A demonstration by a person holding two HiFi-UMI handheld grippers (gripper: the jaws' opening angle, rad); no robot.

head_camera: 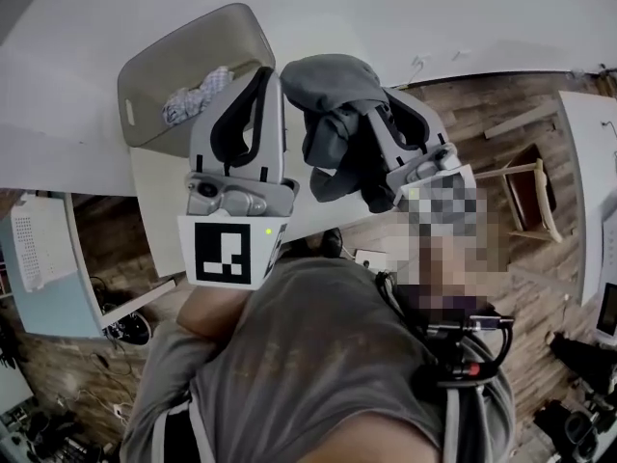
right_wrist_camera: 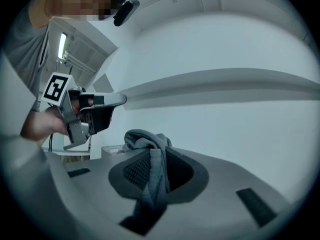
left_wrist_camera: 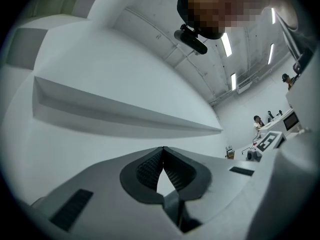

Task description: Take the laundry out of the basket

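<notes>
The grey laundry basket [head_camera: 154, 75] stands on the white table [head_camera: 87, 114] at the upper left of the head view, with a crumpled white patterned cloth [head_camera: 198, 93] inside. My left gripper [head_camera: 262, 75] is held just right of the basket, shut and empty; its pads [left_wrist_camera: 150, 169] meet in the left gripper view. My right gripper [head_camera: 386, 114] is beside it, shut on a dark grey garment [head_camera: 333, 104]. The garment [right_wrist_camera: 150, 149] is bunched over the tips and hangs down between the pads [right_wrist_camera: 132, 171].
The table's near edge [head_camera: 318, 215] runs below both grippers. A wooden chair [head_camera: 530, 196] and another white table [head_camera: 590, 162] stand to the right on the wooden floor. A light blue unit [head_camera: 43, 273] sits at the left. The person's torso [head_camera: 308, 355] fills the bottom.
</notes>
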